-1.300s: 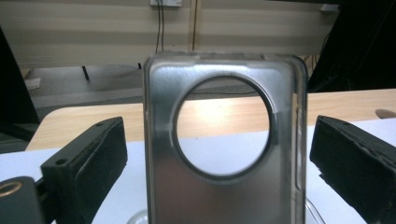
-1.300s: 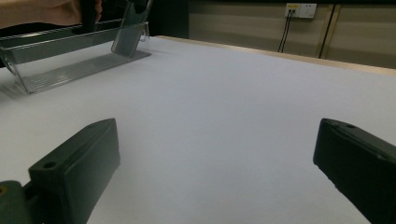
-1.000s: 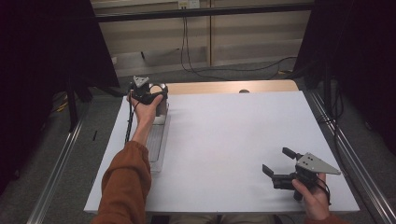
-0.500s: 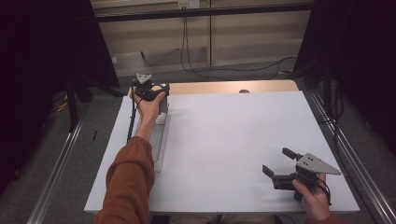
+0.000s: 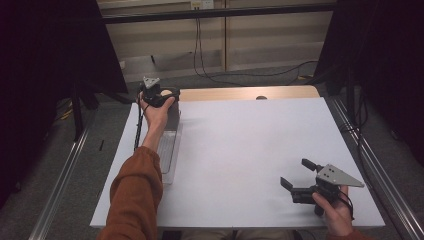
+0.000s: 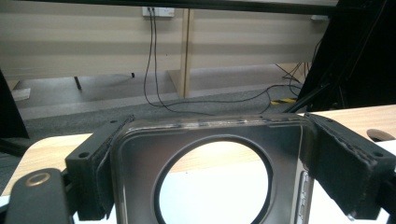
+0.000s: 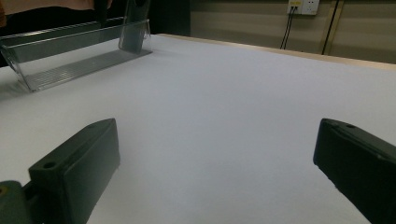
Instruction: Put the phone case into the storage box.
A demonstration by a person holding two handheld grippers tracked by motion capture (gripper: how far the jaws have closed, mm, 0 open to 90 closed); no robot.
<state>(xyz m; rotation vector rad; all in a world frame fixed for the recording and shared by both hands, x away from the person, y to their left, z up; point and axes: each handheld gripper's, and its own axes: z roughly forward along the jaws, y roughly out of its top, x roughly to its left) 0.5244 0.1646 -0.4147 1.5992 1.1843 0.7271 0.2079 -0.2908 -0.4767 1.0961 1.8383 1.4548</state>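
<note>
The left gripper (image 5: 159, 96) is clamped on the far end of a clear plastic tray (image 5: 167, 150), one black jaw pressed against each side of its upright end wall. Seen along the jaws in the left gripper view, the left gripper (image 6: 205, 163) has that wall squeezed between its pads, and the wall has a large round hole through which the white table top shows. The tray is long and narrow and lies along the left edge of the white table (image 5: 250, 150), its far end near the table's back corner. An arm in a rust-orange sleeve (image 5: 134, 195) stretches forward over the tray to reach that end.

The right gripper (image 5: 298, 178) is at the near right corner of the table, held in a hand (image 5: 334, 215), its jaws spread wide with nothing between them. In the right gripper view, the right gripper (image 7: 215, 163) frames bare white table, with the tray (image 7: 79, 56) well apart at upper left.
</note>
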